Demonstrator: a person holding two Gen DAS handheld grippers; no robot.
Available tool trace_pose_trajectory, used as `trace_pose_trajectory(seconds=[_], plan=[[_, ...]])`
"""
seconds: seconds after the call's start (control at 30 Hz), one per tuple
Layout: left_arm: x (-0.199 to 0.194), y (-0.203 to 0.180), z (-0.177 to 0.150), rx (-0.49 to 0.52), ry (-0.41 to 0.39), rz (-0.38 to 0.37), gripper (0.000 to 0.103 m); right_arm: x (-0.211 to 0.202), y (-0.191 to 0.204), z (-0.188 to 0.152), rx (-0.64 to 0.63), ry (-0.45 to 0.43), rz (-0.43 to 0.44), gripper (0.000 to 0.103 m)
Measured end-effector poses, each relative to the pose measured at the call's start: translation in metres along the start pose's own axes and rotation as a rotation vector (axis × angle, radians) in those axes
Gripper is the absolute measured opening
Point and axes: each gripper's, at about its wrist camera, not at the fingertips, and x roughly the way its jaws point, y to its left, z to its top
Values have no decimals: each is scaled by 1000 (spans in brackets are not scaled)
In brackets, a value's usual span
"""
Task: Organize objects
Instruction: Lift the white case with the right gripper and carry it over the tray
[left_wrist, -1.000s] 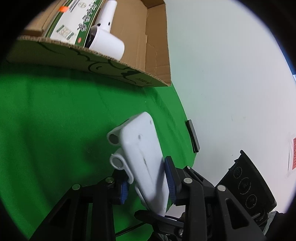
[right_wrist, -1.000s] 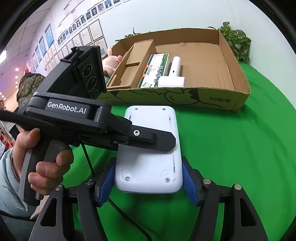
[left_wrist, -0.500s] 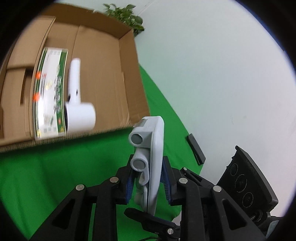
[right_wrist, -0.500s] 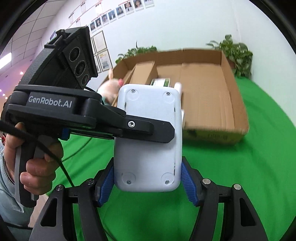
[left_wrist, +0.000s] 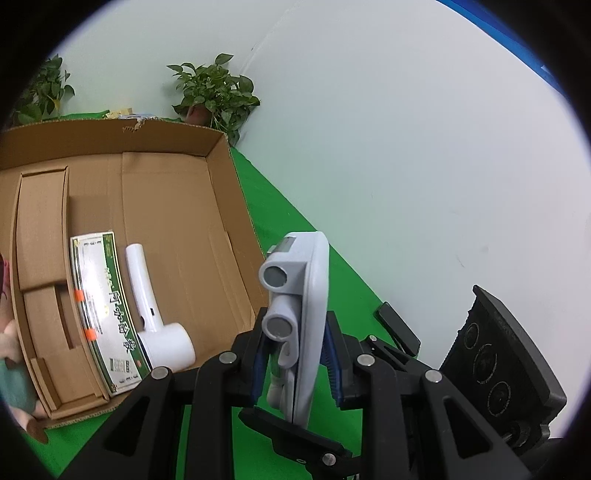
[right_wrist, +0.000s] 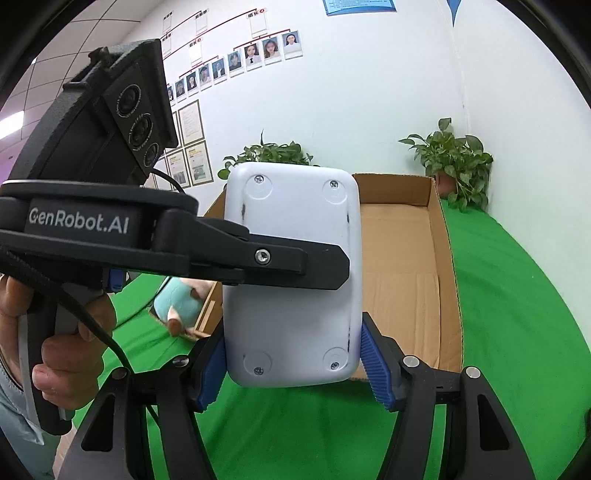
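Observation:
My left gripper (left_wrist: 295, 365) is shut on a white plastic device (left_wrist: 301, 325) and holds it on edge in the air, beside the near right corner of an open cardboard box (left_wrist: 229, 236). In the right wrist view the same device (right_wrist: 291, 273) shows its flat underside with four screws. My right gripper (right_wrist: 291, 373) has its blue pads on both sides of the device's lower end and looks shut on it. The left gripper's black finger (right_wrist: 266, 258) crosses in front. The box holds a white hair dryer (left_wrist: 151, 314) and a green-and-white carton (left_wrist: 105, 314).
The box (right_wrist: 439, 266) lies on a green cloth (right_wrist: 517, 314). A pink and teal plush toy (right_wrist: 181, 299) sits at the box's left side. Potted plants (left_wrist: 210, 92) stand behind it by the white wall. A small black object (left_wrist: 397, 328) lies on the cloth's right edge.
Both grippers have lifted the white device off the green cloth and raised it above the box's near wall. It has turned from lying flat to standing upright.

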Motion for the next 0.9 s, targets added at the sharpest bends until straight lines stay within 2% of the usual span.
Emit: trace_pose_trajectory(seconds=[0.27, 0.6, 0.9], plan=[[8, 4, 18, -7, 1, 7, 25, 9, -5, 15, 16, 21, 5, 62], [37, 24, 37, -29, 41, 15, 25, 45, -31, 22, 62, 67, 16, 62], [77, 49, 40, -78, 113, 25, 25, 81, -66, 2, 127, 152, 36, 62]])
